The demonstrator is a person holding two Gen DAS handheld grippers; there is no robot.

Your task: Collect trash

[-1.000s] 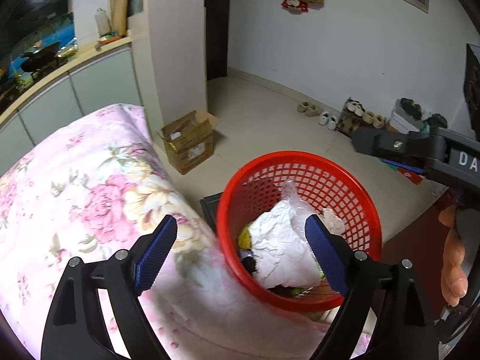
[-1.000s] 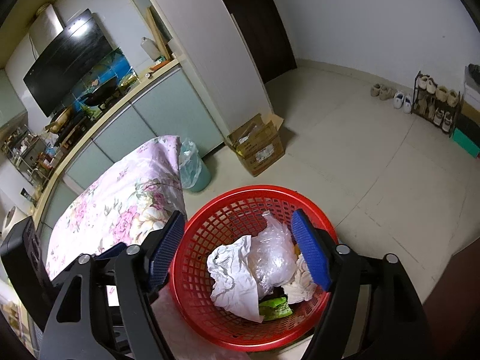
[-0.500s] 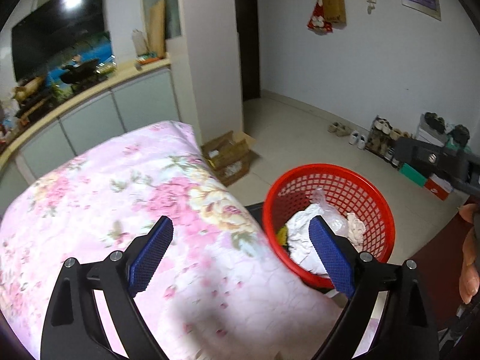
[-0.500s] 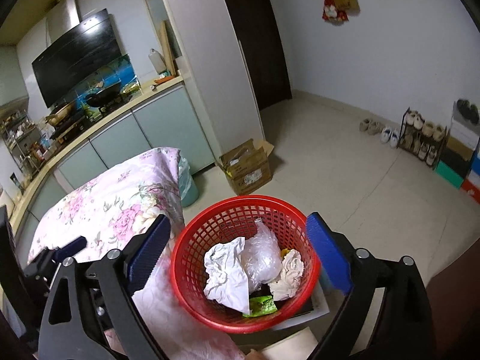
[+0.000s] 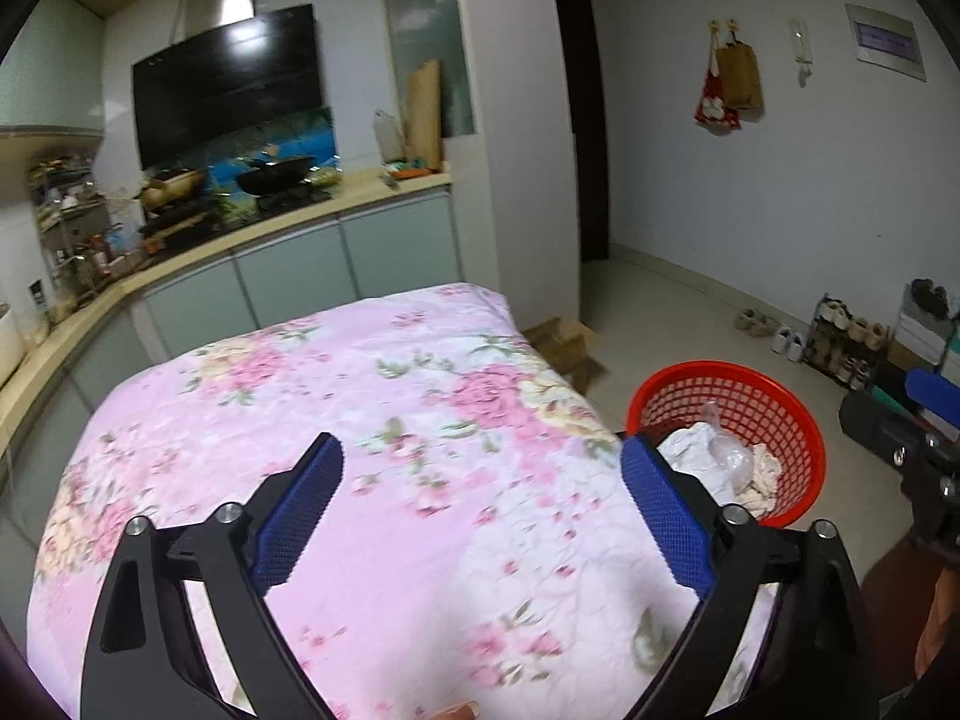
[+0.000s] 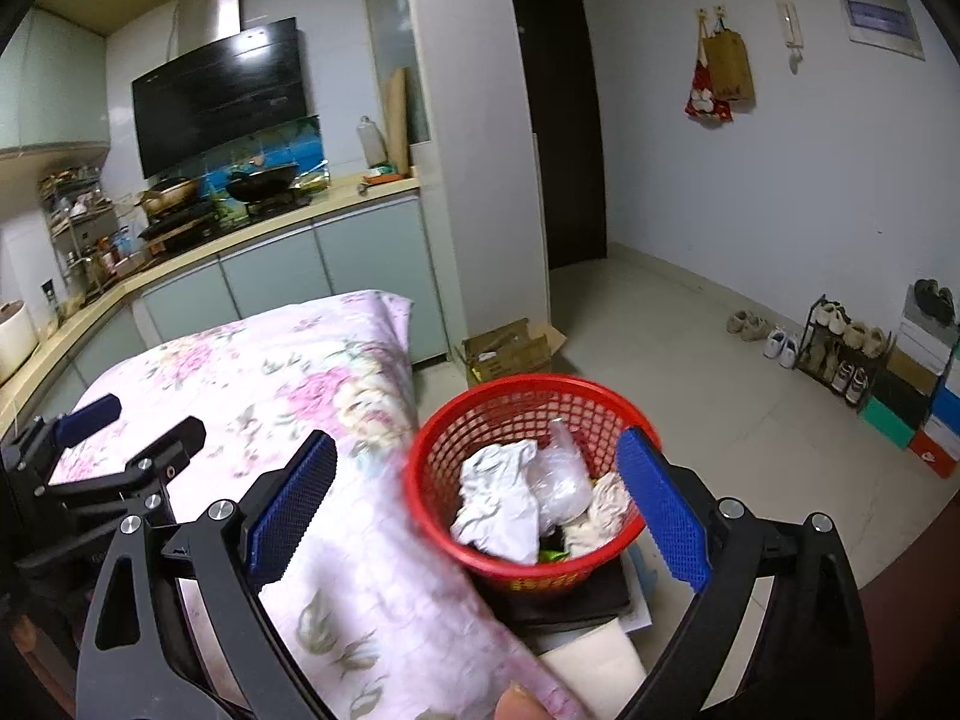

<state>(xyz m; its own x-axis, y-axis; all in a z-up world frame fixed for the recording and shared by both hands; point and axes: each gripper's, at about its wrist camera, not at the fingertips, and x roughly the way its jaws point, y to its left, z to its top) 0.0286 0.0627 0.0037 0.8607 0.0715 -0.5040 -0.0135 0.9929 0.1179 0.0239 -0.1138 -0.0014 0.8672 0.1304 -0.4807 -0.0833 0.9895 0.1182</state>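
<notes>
The red basket (image 6: 528,480) is the landmark here: a mesh bin sitting on a dark flat block on the pale tiled floor, hard against the edge of a pink floral quilt (image 5: 360,420). The trash lies inside the basket: a crumpled white paper (image 6: 498,498) toward the quilt side, a clear plastic bag (image 6: 561,474) in the middle, a cream-coloured wad (image 6: 603,510) on the far side from the quilt, and a scrap of green wrapper (image 6: 552,553) low under them. The right gripper (image 6: 474,510) hangs above and in front of the basket, released and empty; its jaws have just been opening, one blue pad over the quilt, the other past the basket's rim on the floor side, with nothing pressed between them. The left gripper (image 5: 483,510) is off to the quilt side of the basket, also released with nothing between its pads, its jaws having just been opening too; its view is filled by the quilt, the basket showing just past its right pad. Beyond the basket, toward the white pillar, stands an open cardboard box (image 6: 510,354). Well apart from the basket, along the far wall, a shoe rack (image 6: 840,354) holds pairs of shoes, with coloured boxes stacked beside it. Behind the quilt runs a kitchen counter (image 6: 240,240) with pans under a black range hood (image 6: 216,96). A fingertip shows at the bottom edge of each view.
</notes>
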